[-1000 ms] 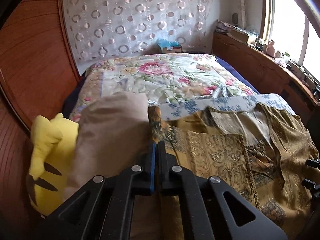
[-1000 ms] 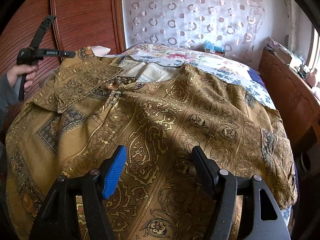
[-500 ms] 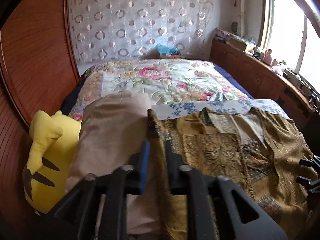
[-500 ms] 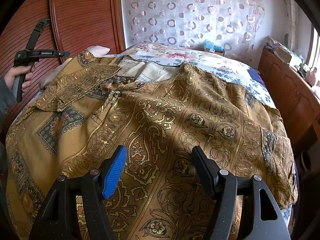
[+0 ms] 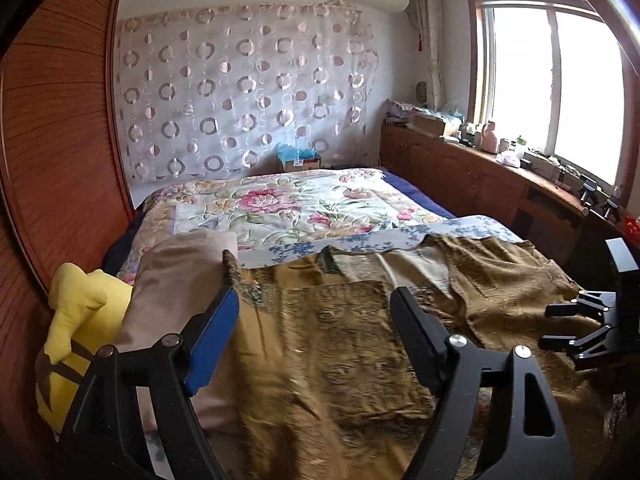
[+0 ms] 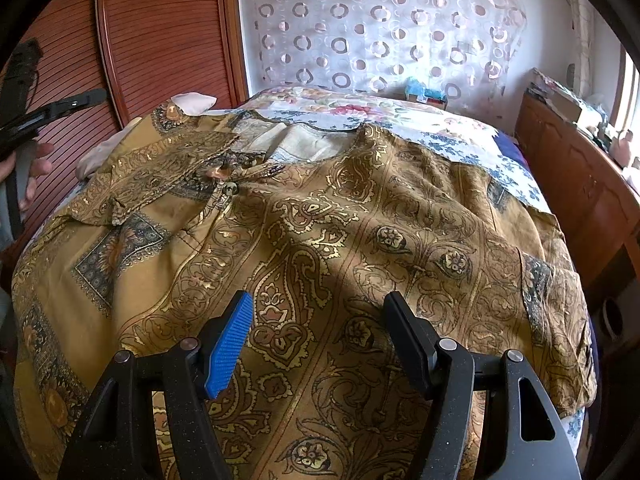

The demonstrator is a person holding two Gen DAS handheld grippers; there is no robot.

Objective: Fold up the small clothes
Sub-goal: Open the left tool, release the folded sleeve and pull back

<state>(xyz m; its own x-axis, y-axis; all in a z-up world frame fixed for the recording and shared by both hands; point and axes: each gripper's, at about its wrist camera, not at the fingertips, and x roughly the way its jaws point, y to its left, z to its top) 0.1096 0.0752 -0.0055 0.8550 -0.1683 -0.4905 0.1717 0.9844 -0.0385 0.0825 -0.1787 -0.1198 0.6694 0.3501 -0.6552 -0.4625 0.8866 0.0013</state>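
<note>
A golden-brown patterned blouse point(image 6: 360, 220) lies spread front-up across the bed. Its left sleeve point(image 6: 152, 168) is folded in over the chest. My left gripper point(image 5: 314, 296) hovers above that folded side, its jaws opening wide. The cloth point(image 5: 340, 340) lies below them and no pad touches it. In the right wrist view the left gripper point(image 6: 80, 101) shows at the far left, held by a hand point(image 6: 36, 164). My right gripper point(image 6: 318, 300) stands open just over the blouse's lower front, gripping nothing. It also appears at the right edge point(image 5: 546, 325) of the left wrist view.
A beige pillow point(image 5: 176, 272) and a yellow plush toy point(image 5: 76, 320) sit left of the blouse, against the wooden panel wall point(image 5: 52, 140). A floral quilt point(image 5: 288, 204) covers the far bed. A wooden cabinet point(image 5: 460, 172) with clutter runs under the window on the right.
My left gripper went from shut on the blouse's sleeve edge to wide open, letting the cloth drop, and drew back and up. The right gripper stayed still.
</note>
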